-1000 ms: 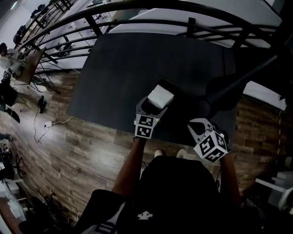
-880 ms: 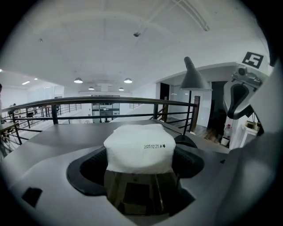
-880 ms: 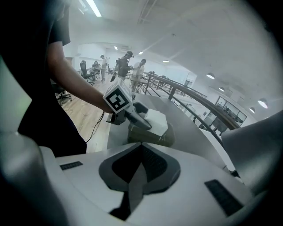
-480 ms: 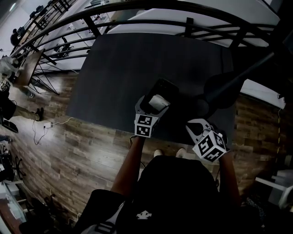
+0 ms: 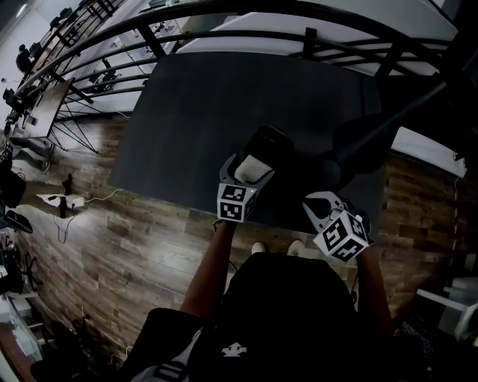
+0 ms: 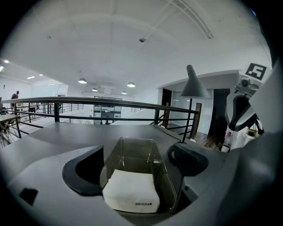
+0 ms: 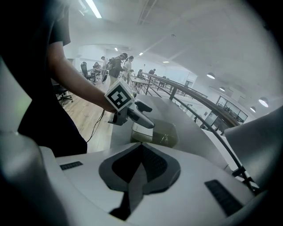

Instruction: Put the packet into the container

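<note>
A clear plastic container point(image 5: 267, 142) stands on the black table near its front edge. The white packet point(image 5: 252, 168) lies inside it at the near end, also seen in the left gripper view as packet point(image 6: 131, 190) within the container point(image 6: 132, 150). My left gripper point(image 5: 249, 170) straddles the container's near end. Its jaws are opening, and its pads point(image 6: 86, 170) stand clear of the packet. My right gripper point(image 5: 323, 204) hangs to the right at the table's edge, shut and empty point(image 7: 139, 165). From there I see the left gripper point(image 7: 132, 112) at the container point(image 7: 167, 133).
A dark desk lamp point(image 6: 193, 84) stands just right of the container, its base point(image 5: 328, 175) between the two grippers. The black table point(image 5: 224, 97) stretches away beyond. Black railings point(image 5: 224, 19) run behind it. Wooden floor point(image 5: 112, 246) lies below the front edge.
The packet has gone from above the container's rim down into it. My left gripper's jaws have spread wider and let it go. The right gripper has barely moved.
</note>
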Tool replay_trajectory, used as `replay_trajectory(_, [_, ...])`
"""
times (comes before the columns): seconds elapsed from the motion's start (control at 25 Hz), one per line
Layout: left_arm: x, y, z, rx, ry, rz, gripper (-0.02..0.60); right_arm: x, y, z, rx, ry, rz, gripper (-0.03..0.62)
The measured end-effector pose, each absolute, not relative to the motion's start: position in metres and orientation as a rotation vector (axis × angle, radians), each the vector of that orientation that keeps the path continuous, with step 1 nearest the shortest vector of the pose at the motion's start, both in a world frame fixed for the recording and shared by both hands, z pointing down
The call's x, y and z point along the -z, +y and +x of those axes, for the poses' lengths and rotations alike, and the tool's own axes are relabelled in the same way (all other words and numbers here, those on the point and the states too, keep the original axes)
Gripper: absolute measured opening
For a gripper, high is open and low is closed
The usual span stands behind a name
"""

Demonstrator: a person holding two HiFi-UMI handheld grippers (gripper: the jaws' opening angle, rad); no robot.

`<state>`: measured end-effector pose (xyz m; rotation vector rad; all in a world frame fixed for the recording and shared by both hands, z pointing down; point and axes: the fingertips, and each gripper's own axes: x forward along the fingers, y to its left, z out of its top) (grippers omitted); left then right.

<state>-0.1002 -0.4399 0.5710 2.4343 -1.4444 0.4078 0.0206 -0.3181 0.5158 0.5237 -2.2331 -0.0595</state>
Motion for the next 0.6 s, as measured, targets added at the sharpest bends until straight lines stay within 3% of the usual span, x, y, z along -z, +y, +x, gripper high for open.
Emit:
replay_trajectory(0.16, [-0.565,-0.434,-0.101,-0.418,-1.437,2.439,0.504,-0.514,-0.319,0.017,0.052,-2.253,0.529,0.005])
replay_trajectory(0.32, [-0.552,-0.431,-0.107,-0.427,-1.462,2.448,0.304,-0.512,-0.323,0.013,0.044,-2.274,0.55,0.005])
replay_trajectory(0.6, [-0.507,-0.422,-0.111,-0.33,-1.496,2.511,0.15,-0.504,-0.331,0.004,0.037,-2.326,0.593,0.005])
